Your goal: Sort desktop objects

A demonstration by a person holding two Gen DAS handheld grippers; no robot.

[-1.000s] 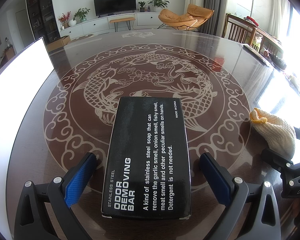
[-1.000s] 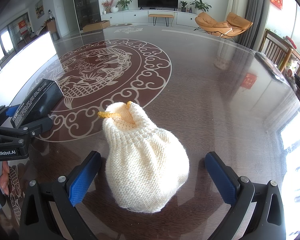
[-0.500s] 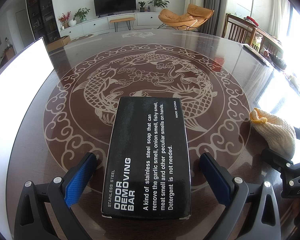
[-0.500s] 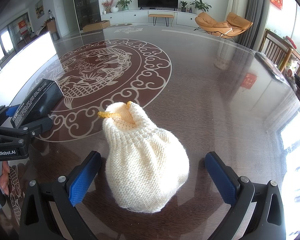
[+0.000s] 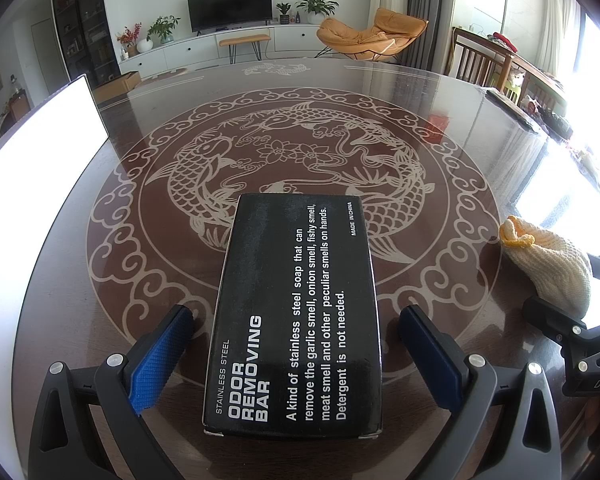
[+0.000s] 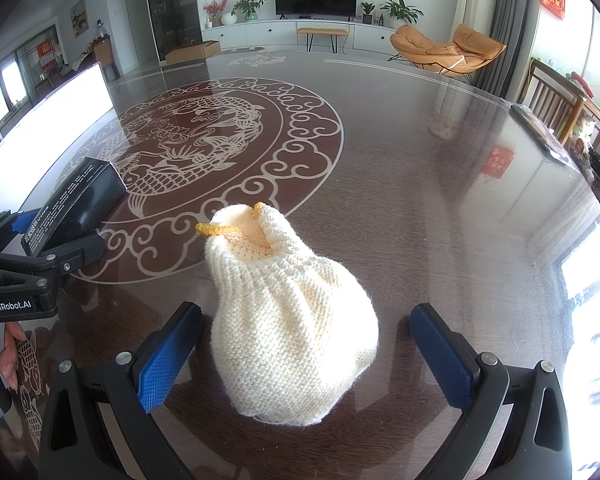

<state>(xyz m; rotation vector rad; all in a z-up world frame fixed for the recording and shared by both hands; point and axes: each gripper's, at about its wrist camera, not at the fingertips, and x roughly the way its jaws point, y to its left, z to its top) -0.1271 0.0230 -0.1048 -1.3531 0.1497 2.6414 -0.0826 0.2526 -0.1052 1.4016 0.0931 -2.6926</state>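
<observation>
Black box [image 5: 296, 312], printed "STAINLESS STEEL ODOR REMOVING BAR" in white, lay flat on the glossy dark table [image 5: 440, 120], its far end over the pale fish pattern [image 5: 292, 152] set into the tabletop. It sat lengthwise between the fingers of the left gripper [image 5: 296, 354], whose blue pads [image 5: 160, 356] stood spread on either side with a gap to each long edge, touching nothing. A cream knitted pouch [image 6: 288, 324] with a yellow drawstring [image 6: 220, 229] at its mouth rested on the table to the right of the box, well apart from it, just outside the pattern's scrolled border. The right gripper [image 6: 304, 354] had its fingers wide apart around the pouch's rounded lower end, with table showing between each pad and the wool. From the right wrist view the box [image 6: 76, 206] appeared at the far left, with the left gripper's black frame marked "GenRobot.AI" beside it. A bright white panel [image 5: 32, 152] stood along the table's left edge
</observation>
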